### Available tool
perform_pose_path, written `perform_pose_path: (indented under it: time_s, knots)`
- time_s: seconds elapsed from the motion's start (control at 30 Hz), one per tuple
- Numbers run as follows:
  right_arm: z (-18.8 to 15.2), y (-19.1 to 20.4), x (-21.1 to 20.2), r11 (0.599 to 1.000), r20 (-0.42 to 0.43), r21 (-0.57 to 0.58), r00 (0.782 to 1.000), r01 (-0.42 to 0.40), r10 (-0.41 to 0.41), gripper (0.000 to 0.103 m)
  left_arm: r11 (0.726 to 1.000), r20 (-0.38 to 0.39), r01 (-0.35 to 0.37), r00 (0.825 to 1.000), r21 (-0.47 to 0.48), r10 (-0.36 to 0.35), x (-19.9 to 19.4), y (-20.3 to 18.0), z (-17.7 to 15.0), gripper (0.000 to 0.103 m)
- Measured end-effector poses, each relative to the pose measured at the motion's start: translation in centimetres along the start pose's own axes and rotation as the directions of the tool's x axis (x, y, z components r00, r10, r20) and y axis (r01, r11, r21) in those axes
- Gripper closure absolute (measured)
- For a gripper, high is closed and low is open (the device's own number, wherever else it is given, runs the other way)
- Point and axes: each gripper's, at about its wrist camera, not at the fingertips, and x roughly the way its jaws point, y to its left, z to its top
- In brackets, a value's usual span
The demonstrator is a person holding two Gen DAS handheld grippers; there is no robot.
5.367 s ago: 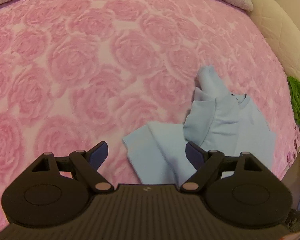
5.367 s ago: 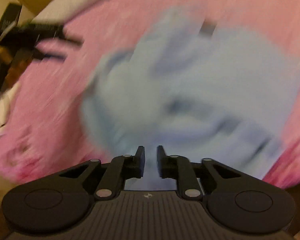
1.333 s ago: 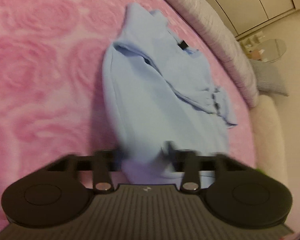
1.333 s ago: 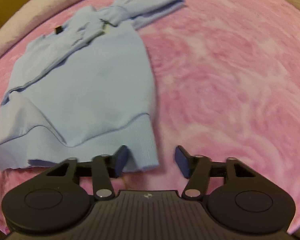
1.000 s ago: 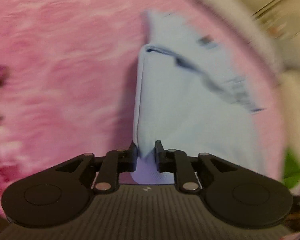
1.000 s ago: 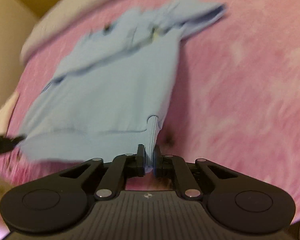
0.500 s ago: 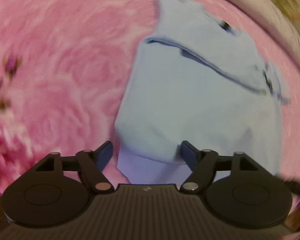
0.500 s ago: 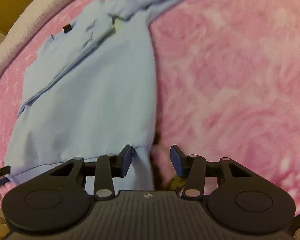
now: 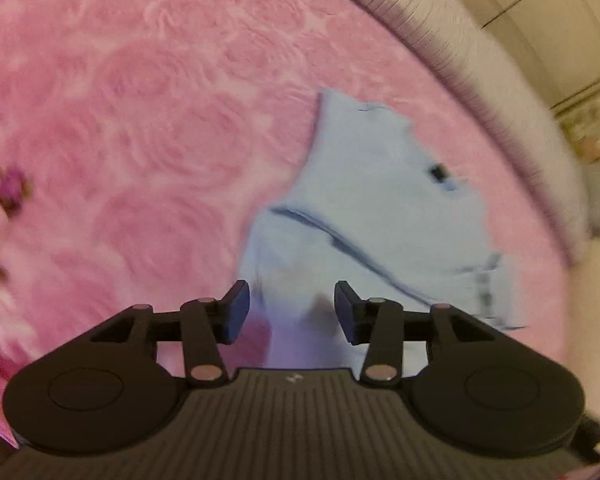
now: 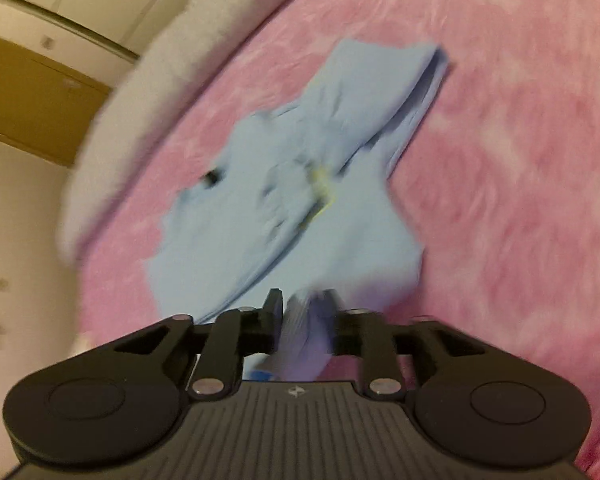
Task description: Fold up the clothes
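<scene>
A light blue sweatshirt [image 9: 380, 200] lies flat on the pink rose-patterned bed cover [image 9: 140, 140], its neck label away from me. My left gripper [image 9: 292, 312] hangs over the near left corner of the hem; its jaws are closing, still apart, with the hem between them and pink cover showing beside the left finger. In the right wrist view the sweatshirt [image 10: 300, 200] has one sleeve folded across its chest. My right gripper [image 10: 304, 316] is at the near right corner, jaws closing, with a bunch of hem cloth in the gap; the picture is blurred there.
A grey striped quilt [image 9: 480, 60] runs along the far edge of the bed, also visible as the grey quilt [image 10: 180, 52]. Pale cupboard doors [image 9: 560, 8] stand beyond it. A brown door [image 10: 28, 108] is at the far left. The pink cover [image 10: 520, 160] spreads out to the right.
Both grippers pinched the hem corners a second ago, opened wide half a second ago, and now stand narrower. Both have moved forward over the sweatshirt, and the views have rolled.
</scene>
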Motion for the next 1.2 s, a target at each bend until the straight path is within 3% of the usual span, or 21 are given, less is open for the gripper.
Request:
perform_pose_path:
  time_s: [0.03, 0.1, 0.23, 0.37, 0.47, 0.53, 0.67, 0.7, 0.77, 0.83, 0.87, 0.9, 0.93, 0.97, 1.07, 1.13, 1.2]
  knots:
    - [-0.1, 0.1, 0.3, 1.0, -0.015, -0.009, 1.0, 0.004, -0.004, 0.07, 1.0, -0.015, 0.014, 1.0, -0.005, -0.014, 0.2, 0.0, -0.3, 0.045]
    - [-0.3, 0.2, 1.0, 1.0, -0.047, -0.027, 0.999, 0.009, -0.01, 0.054, 0.998, -0.039, 0.049, 0.998, -0.039, -0.05, 0.3, 0.6, -1.5, 0.035]
    - [-3.1, -1.7, 1.8, 0.999, -0.1, 0.04, 0.995, 0.005, -0.001, 0.052, 0.989, -0.068, 0.074, 0.994, -0.126, -0.083, 0.2, 3.6, -4.6, 0.038]
    - [-7.4, -1.9, 0.6, 0.979, -0.081, -0.153, 0.986, 0.131, -0.144, 0.051, 0.999, -0.048, -0.015, 0.999, 0.043, 0.017, -2.1, 4.3, -8.0, 0.038]
    - [-10.6, 0.6, 0.7, 0.893, -0.052, -0.415, 0.975, 0.174, -0.214, 0.05, 0.979, -0.071, -0.039, 0.996, 0.202, 0.054, -2.6, 3.8, -10.6, 0.038]
    - [-11.2, 2.8, 1.3, 0.838, -0.002, -0.517, 0.979, 0.173, -0.203, 0.046, 0.957, -0.095, -0.021, 0.994, 0.289, 0.05, -2.1, 3.3, -12.1, 0.038]
    - [-11.1, 7.1, 2.7, 0.754, 0.11, -0.628, 0.981, 0.193, -0.159, 0.035, 0.871, -0.072, -0.032, 0.994, 0.49, 0.077, -0.3, 1.5, -15.0, 0.037]
    - [-11.0, 8.0, 3.4, 0.726, 0.138, -0.652, 0.976, 0.218, -0.169, 0.03, 0.849, -0.054, -0.047, 0.995, 0.526, 0.089, 0.3, 1.1, -15.5, 0.036]
    - [-10.6, 9.8, 4.9, 0.665, 0.195, -0.696, 0.963, 0.27, -0.186, 0.03, 0.816, 0.004, -0.094, 0.994, 0.57, 0.111, 1.3, 0.4, -16.0, 0.036]
    - [-10.5, 10.6, 7.1, 0.57, 0.231, -0.74, 0.93, 0.358, -0.285, 0.038, 0.819, 0.068, -0.132, 0.991, 0.558, 0.113, 2.0, 0.1, -15.5, 0.038]
    - [-10.5, 10.4, 8.0, 0.514, 0.242, -0.758, 0.905, 0.402, -0.349, 0.065, 0.828, 0.098, -0.146, 0.989, 0.542, 0.111, 2.2, 0.1, -14.8, 0.043]
    - [-10.2, 10.0, 8.5, 0.496, 0.249, -0.756, 0.889, 0.427, -0.385, 0.087, 0.838, 0.12, -0.146, 0.988, 0.526, 0.097, 2.0, 0.0, -13.9, 0.058]
    - [-9.8, 9.5, 8.9, 0.479, 0.255, -0.753, 0.871, 0.451, -0.42, 0.091, 0.851, 0.14, -0.132, 0.988, 0.508, 0.07, 1.5, -0.1, -13.0, 0.066]
    - [-8.8, 8.8, 8.7, 0.514, 0.252, -0.717, 0.863, 0.47, -0.437, 0.099, 0.869, 0.158, -0.108, 0.987, 0.482, 0.035, 0.9, -0.2, -11.8, 0.066]
    - [-5.7, 6.7, 7.5, 0.627, 0.209, -0.613, 0.864, 0.481, -0.458, 0.1, 0.92, 0.191, -0.019, 0.98, 0.392, -0.061, -0.4, -0.3, -7.9, 0.068]
    - [-4.3, 5.8, 7.5, 0.644, 0.194, -0.585, 0.856, 0.493, -0.479, 0.099, 0.941, 0.166, 0.02, 0.983, 0.339, -0.08, -0.1, -0.3, -5.4, 0.062]
    - [-3.4, 5.3, 7.6, 0.675, 0.162, -0.559, 0.862, 0.481, -0.481, 0.098, 0.934, 0.132, -0.017, 0.991, 0.357, -0.033, 1.0, -0.6, -4.5, 0.064]
